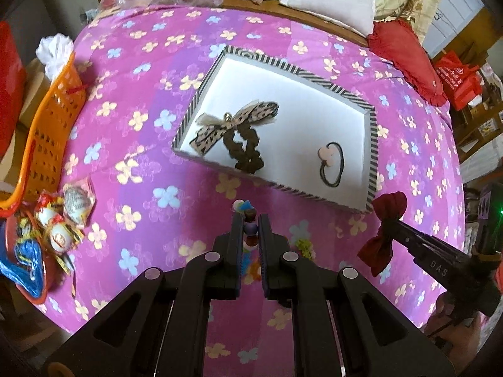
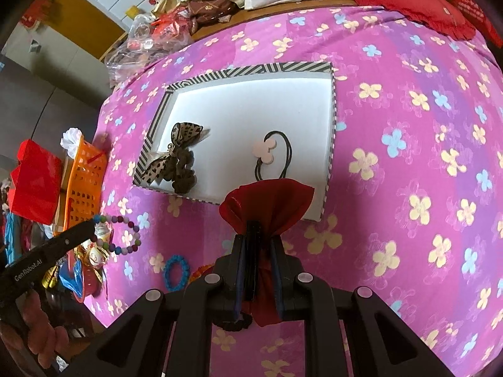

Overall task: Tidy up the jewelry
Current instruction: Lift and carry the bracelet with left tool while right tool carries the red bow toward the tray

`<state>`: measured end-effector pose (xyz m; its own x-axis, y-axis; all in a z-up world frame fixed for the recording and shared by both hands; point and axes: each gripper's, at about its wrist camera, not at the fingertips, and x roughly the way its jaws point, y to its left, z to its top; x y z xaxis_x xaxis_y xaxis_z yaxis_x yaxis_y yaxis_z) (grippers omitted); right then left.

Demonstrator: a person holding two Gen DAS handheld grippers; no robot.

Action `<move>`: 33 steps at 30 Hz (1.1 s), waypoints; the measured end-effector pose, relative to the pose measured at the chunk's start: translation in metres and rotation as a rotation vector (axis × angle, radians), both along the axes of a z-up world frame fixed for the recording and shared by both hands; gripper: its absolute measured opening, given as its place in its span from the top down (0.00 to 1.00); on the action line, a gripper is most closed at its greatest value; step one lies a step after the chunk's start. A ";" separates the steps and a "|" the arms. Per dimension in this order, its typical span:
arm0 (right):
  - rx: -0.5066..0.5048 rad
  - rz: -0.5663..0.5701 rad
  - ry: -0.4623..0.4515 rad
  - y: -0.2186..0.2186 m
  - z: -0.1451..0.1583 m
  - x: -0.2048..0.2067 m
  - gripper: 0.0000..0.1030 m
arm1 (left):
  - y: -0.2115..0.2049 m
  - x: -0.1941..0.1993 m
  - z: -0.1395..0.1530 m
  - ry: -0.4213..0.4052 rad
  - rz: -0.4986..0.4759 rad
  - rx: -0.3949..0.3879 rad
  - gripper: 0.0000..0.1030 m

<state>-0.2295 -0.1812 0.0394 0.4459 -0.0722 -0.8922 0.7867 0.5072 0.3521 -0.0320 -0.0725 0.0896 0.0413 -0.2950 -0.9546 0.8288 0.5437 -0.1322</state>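
Jaws of both units are clamped on loads: the left gripper [image 1: 250, 220] pinches a multicoloured bead bracelet [image 2: 121, 232], the right gripper [image 2: 257, 235] a red bow hair tie [image 2: 267, 201]. Both hang above the floral cloth [image 1: 141, 157], just before the striped tray [image 1: 372, 144], which contains a leopard-print bow scrunchie [image 1: 239, 128] and a pink-flower hair tie [image 1: 330, 163].

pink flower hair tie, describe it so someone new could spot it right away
Find the striped-rim tray on the purple floral cloth. Inside, right of the leopard bow scrunchie, lies the pink flower hair tie: the only thin black loop, carrying a flat pale pink flower.
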 end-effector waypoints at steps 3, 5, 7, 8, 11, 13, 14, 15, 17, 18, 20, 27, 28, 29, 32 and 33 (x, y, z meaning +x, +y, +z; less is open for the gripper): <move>-0.002 0.002 0.000 -0.004 0.002 0.001 0.86 | -0.007 -0.001 0.004 -0.015 -0.010 -0.007 0.92; 0.000 0.003 -0.002 -0.006 0.001 0.003 0.86 | -0.011 -0.001 0.005 -0.024 -0.012 -0.005 0.92; 0.002 0.005 -0.003 -0.007 0.000 0.005 0.86 | -0.015 0.000 0.003 -0.026 -0.008 0.001 0.92; 0.003 0.008 -0.004 -0.007 0.000 0.006 0.86 | -0.016 0.000 0.002 -0.028 -0.007 0.005 0.92; 0.003 0.016 -0.005 -0.009 -0.001 0.010 0.86 | -0.021 -0.001 0.000 -0.036 -0.012 0.011 0.92; 0.003 0.018 -0.007 -0.011 -0.001 0.012 0.86 | -0.024 -0.002 0.000 -0.043 -0.017 0.012 0.92; 0.004 0.019 -0.008 -0.013 -0.002 0.013 0.86 | -0.025 -0.003 0.000 -0.046 -0.020 0.012 0.92; 0.004 0.019 -0.010 -0.014 -0.002 0.015 0.86 | -0.027 -0.003 0.000 -0.048 -0.022 0.012 0.92; 0.003 0.022 -0.014 -0.017 -0.002 0.017 0.86 | -0.031 -0.004 -0.001 -0.053 -0.027 0.013 0.92; 0.002 0.025 -0.015 -0.018 -0.002 0.019 0.86 | -0.033 -0.004 -0.001 -0.055 -0.029 0.013 0.92; 0.001 0.032 -0.015 -0.021 -0.003 0.022 0.86 | -0.037 -0.005 -0.002 -0.056 -0.031 0.014 0.92; 0.003 0.044 -0.011 -0.039 -0.015 0.032 0.86 | -0.062 -0.006 -0.005 -0.058 -0.042 0.009 0.92; 0.004 0.046 -0.011 -0.043 -0.017 0.035 0.86 | -0.066 -0.006 -0.006 -0.058 -0.044 0.008 0.92; 0.006 0.048 -0.011 -0.045 -0.018 0.036 0.86 | -0.071 -0.007 -0.007 -0.058 -0.046 0.007 0.92; 0.003 0.062 -0.009 -0.055 -0.023 0.044 0.86 | -0.086 -0.008 -0.012 -0.059 -0.051 0.006 0.92; 0.001 0.067 -0.006 -0.057 -0.024 0.046 0.86 | -0.094 -0.009 -0.014 -0.058 -0.053 0.006 0.92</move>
<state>-0.1831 -0.2386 0.0152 0.4551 -0.0414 -0.8895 0.7487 0.5585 0.3571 -0.0406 -0.1661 0.0752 0.0805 -0.2928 -0.9528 0.8628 0.4991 -0.0805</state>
